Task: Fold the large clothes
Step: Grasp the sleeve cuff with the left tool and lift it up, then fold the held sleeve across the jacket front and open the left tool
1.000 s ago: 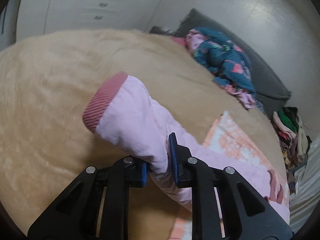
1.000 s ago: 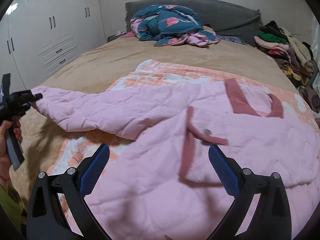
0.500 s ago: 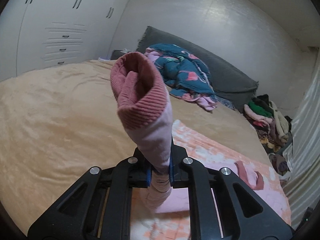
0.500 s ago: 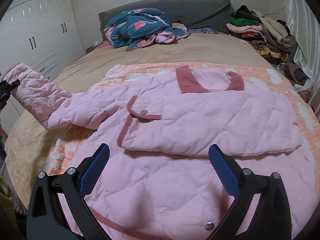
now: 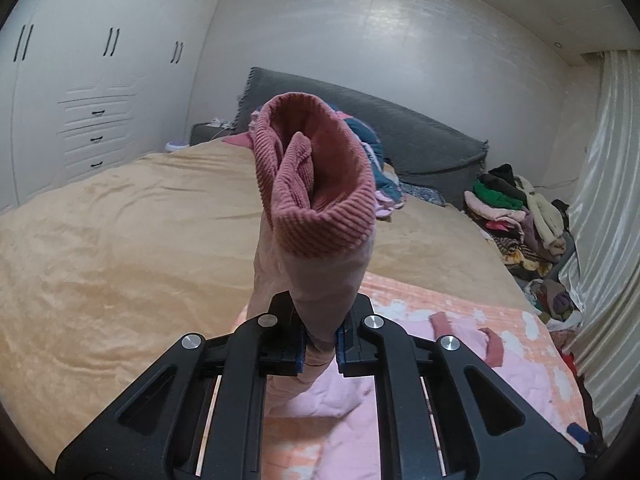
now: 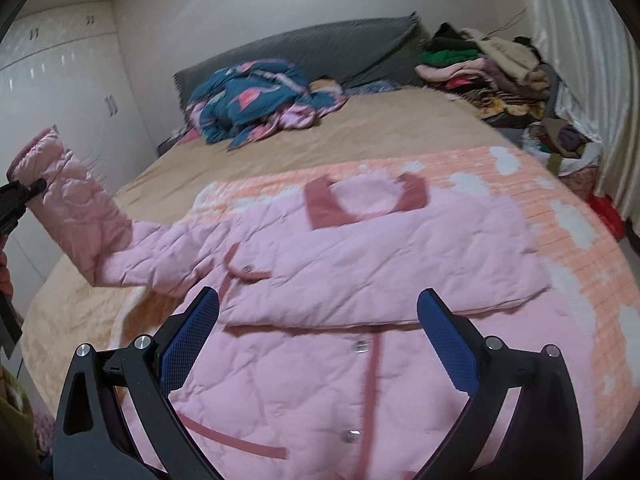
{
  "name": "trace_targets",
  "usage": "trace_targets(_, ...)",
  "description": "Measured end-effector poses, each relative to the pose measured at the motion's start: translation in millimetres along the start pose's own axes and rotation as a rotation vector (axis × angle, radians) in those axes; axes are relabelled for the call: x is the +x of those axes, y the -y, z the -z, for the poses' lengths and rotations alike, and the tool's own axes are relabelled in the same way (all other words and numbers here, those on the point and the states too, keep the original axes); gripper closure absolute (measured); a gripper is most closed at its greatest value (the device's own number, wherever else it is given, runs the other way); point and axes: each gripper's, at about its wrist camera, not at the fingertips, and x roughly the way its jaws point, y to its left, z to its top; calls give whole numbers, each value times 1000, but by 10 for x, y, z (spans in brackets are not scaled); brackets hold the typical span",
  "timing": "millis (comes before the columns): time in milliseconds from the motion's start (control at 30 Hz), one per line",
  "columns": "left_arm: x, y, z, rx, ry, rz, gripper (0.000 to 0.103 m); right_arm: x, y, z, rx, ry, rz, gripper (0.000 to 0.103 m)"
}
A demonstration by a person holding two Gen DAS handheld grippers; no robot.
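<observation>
Left gripper [image 5: 320, 346] clamped tight on a sleeve [image 5: 316, 280] of the pink quilted jacket [image 5: 340, 396], blue pads pinching the soft padded cloth just below the cuff [image 5: 320, 180]. Cuff standing upright above the black fingers, thick ribbed knit in dusty rose, mouth gaping and folded in on itself. Beyond it, a bed [image 5: 100, 248] under a plush tan cover, a grey headboard cushion [image 5: 420, 140], white wardrobe doors [image 5: 80, 100] with thin dark handles, and a heap of mixed clothes [image 5: 516, 208] beside a pale satin curtain [image 5: 600, 220].

From the right wrist: right gripper [image 6: 318, 338] spread wide and empty, textured blue pads [image 6: 188, 340] hovering over the jacket's lower front. Jacket [image 6: 360, 272] lying flat across the bed on an orange-and-white blanket [image 6: 560, 216], diamond-stitched and puffy, rose trim at collar and placket, small metal snaps down the front. Left sleeve [image 6: 80, 208] lifted off the bed at far left, bent upward, gripped near its end by the black tip of the left gripper [image 6: 24, 192]. Crumpled teal-and-pink quilt [image 6: 256, 100] near the headboard. Slight motion blur throughout.
</observation>
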Motion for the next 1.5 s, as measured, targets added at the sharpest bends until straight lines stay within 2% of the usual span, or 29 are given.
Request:
trace_targets(333, -25, 510, 37, 52, -14, 20, 99, -474, 684, 122, 38, 43, 107, 4)
trace_targets(867, -214, 1131, 72, 121, -11, 79, 100, -763, 1030, 219, 111, 79, 89, 4)
trace_targets(1500, -213, 1863, 320, 229, -41, 154, 100, -920, 1474, 322, 183, 106, 104, 4)
